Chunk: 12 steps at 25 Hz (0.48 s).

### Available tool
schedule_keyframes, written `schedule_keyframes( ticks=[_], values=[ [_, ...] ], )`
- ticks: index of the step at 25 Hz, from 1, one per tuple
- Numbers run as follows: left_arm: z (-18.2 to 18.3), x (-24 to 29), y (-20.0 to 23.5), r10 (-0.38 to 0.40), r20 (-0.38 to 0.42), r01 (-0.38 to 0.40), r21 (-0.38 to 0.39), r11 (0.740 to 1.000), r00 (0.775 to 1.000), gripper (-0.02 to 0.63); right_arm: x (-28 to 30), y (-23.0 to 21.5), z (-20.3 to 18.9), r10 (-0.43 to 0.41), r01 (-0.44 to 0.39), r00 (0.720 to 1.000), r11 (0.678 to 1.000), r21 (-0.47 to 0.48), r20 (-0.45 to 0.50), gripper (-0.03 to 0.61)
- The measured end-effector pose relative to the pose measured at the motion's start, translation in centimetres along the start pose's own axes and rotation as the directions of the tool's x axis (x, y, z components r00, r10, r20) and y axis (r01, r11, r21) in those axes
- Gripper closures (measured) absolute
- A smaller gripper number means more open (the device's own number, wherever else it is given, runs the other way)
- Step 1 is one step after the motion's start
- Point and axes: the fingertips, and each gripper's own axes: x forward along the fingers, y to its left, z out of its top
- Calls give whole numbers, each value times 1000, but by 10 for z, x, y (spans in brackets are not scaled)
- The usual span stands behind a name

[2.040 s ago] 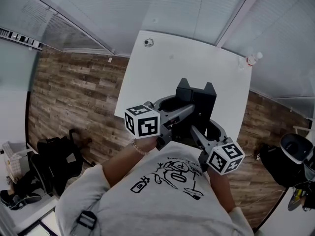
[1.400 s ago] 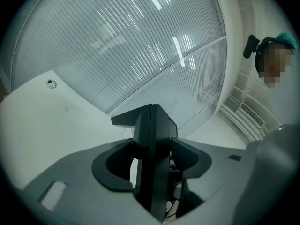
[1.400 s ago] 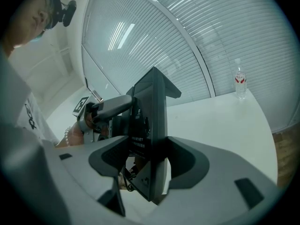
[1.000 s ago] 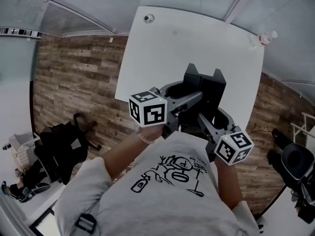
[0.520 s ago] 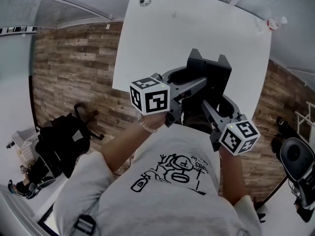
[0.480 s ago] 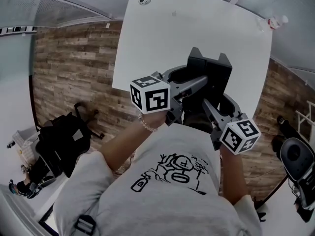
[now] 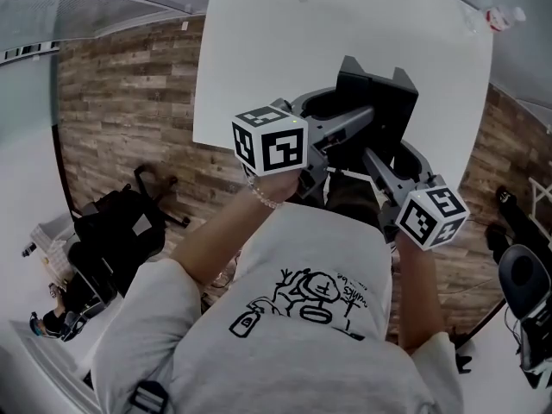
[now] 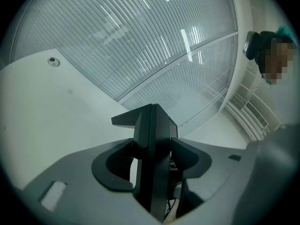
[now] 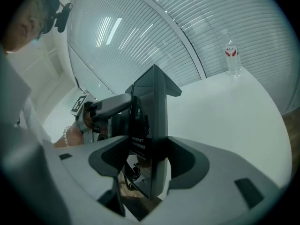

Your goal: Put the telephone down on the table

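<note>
The white table [image 7: 259, 76] fills the upper middle of the head view, its near edge just above the person's grey shirt [image 7: 302, 317]. The black telephone [image 7: 378, 102] hangs over that near edge, right of centre, standing on edge with its long axis roughly upright and its 2 raised corners at the top.

It is carried by both tools. The left gripper [image 8: 151, 161] clamps its left side and the right gripper [image 9: 150, 158] its lower right side. Each pair of jaws is spread wide with the pads pressed on the flat body. Neither hand is nearer, so the set-down looks like a shared move. The bare tabletop lies below and ahead of the telephone. Whether its base touches yet cannot be told.

A small water bottle [image 9: 231, 55] stands at the table's far right corner, well apart.
</note>
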Motion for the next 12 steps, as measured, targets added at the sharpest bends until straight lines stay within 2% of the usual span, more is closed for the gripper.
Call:
schedule_keyframes(
  ticks=[12],
  values=[
    [3,30,51,12,-15,-12,-14,1000,1000,364,41,-42,0,-6,7,1000,1000,9,-30,333]
  ],
)
